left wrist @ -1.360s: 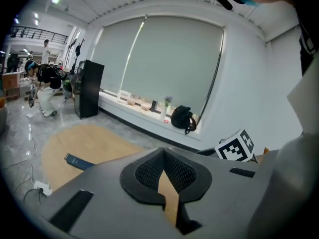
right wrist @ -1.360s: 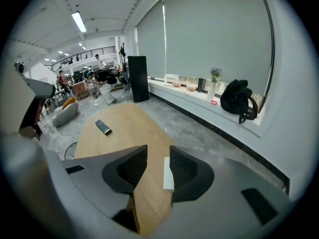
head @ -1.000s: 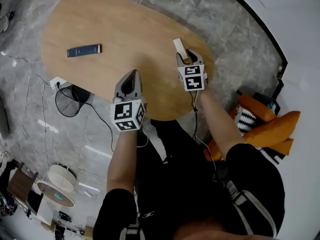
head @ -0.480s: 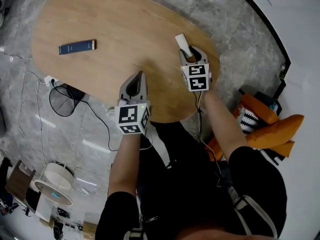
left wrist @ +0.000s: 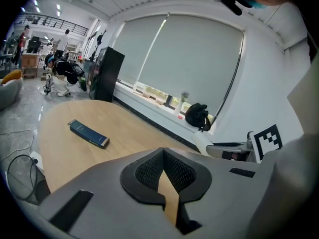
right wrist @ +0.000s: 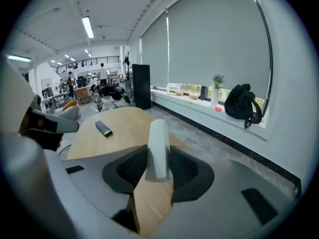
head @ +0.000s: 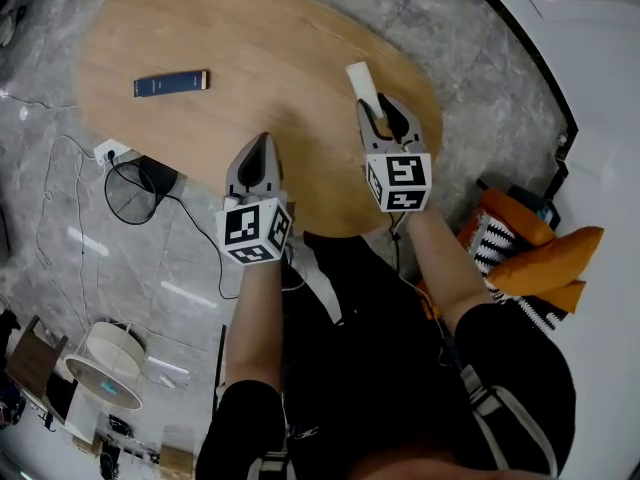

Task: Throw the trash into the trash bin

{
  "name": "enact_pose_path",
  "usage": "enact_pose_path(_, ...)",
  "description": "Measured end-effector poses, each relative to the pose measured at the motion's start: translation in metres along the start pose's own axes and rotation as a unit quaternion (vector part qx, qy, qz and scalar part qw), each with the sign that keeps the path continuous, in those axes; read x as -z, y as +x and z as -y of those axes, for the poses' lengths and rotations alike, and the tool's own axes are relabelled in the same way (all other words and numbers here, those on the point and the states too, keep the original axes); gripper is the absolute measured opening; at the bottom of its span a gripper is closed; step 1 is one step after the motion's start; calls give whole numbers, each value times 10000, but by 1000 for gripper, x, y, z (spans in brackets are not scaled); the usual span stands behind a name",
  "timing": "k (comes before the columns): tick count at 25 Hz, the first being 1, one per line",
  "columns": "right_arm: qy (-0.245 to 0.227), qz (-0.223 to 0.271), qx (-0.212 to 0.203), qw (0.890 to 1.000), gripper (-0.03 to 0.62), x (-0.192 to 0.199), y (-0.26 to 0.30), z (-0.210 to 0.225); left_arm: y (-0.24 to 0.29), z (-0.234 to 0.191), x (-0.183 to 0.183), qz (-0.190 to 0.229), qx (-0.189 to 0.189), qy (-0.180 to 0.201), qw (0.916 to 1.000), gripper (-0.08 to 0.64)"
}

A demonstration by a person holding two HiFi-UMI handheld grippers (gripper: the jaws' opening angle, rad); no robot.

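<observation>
Carry of white roll over the right end of the table: right gripper, jaws just tightened on the roll's near end, should hold firm until above the wire bin by the table's left edge; left gripper closed, empty.

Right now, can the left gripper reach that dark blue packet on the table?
Probably yes. The left gripper holds nothing and hangs over the wooden table's near edge; the dark blue packet lies alone farther across, only bare wood between. Its jaws are together, so they must open first.
</observation>
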State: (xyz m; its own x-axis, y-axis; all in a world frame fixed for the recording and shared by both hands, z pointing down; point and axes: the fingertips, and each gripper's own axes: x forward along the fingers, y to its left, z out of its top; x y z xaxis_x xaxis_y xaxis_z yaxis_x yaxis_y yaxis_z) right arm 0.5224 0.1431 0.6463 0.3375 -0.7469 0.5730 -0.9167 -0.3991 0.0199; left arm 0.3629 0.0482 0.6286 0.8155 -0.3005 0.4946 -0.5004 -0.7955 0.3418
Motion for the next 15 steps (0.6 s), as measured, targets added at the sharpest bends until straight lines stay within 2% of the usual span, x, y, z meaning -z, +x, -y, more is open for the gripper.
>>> enact_pose_path(9,36,454,-495,9977,137,-79,-33,-87,-67,-50,-47,462,-341,-204,9981,9)
enact_pose_path(15,35,512,-1017,9935,137,-105,-25,-194,-125,-123,-55,658,-690,-399,9946,9)
